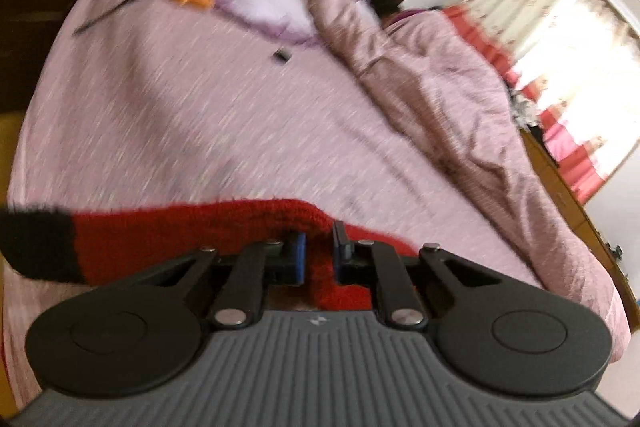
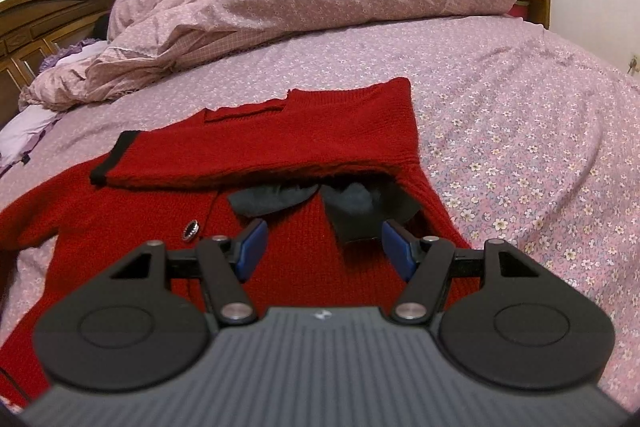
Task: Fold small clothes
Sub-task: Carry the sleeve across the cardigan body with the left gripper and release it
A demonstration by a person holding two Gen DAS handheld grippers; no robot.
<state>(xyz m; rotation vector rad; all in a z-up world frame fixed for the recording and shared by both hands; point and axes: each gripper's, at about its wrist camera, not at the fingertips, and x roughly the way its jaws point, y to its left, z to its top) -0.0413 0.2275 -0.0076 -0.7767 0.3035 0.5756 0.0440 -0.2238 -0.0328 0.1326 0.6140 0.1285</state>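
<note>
Knitwear this soft sags, so we pinch the red cardigan (image 2: pixel 256 147) sleeve in the left gripper (image 1: pixel 319 251); right gripper (image 2: pixel 322 247) jaws hang released above it

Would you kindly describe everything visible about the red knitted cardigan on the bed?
The red cardigan is a chunky knit that lies spread on the pink floral bedsheet. One sleeve with a black cuff is folded across the body. A dark collar shows below that sleeve, and a round dark button sits on the front. The right gripper hovers open over it. In the left wrist view, the left gripper is shut on a bunch of red knit beside another black cuff.
</note>
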